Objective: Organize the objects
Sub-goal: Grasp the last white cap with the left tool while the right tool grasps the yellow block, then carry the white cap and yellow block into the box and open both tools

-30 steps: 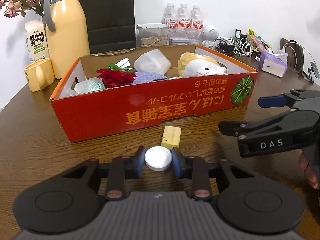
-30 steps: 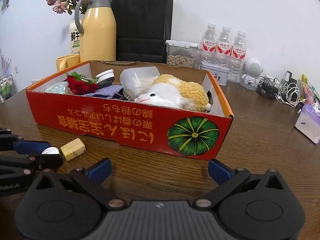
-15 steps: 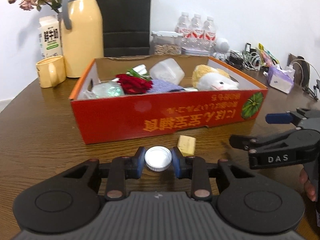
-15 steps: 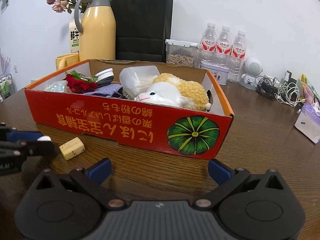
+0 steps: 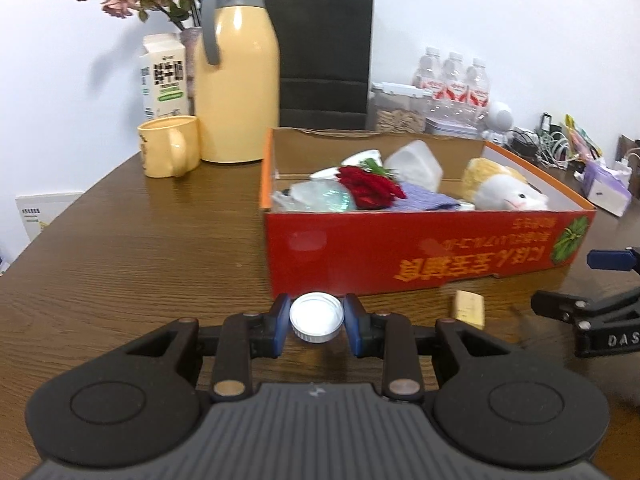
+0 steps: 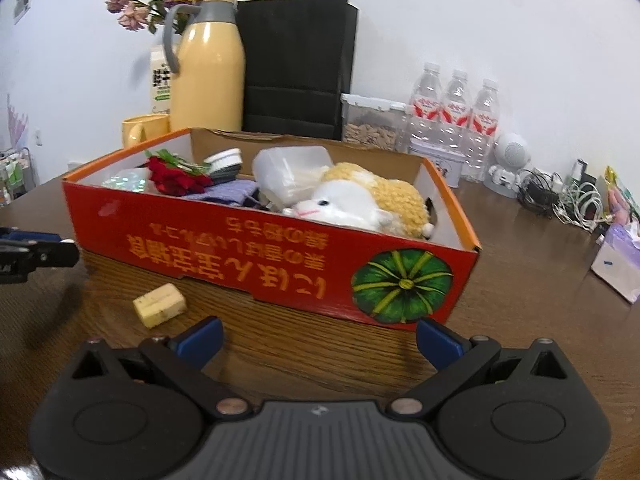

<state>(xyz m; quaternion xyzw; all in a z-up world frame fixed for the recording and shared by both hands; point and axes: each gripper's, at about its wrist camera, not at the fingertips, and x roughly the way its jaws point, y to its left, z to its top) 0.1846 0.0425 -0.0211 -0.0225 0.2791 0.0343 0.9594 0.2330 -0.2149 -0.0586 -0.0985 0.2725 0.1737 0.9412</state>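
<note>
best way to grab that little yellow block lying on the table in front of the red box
Grip the yellow block across its two long sides, coming down from above with the open right gripper. It lies flat, apart from the red box, and its short width suits the fingers better.

A lived-in home or office corner: a wooden worktop (image 5: 160,248) carries a thermos jug (image 5: 236,80), mug (image 5: 170,146), milk carton (image 5: 164,76), water bottles (image 6: 456,120) and tangled charging cables (image 6: 568,200).
</note>
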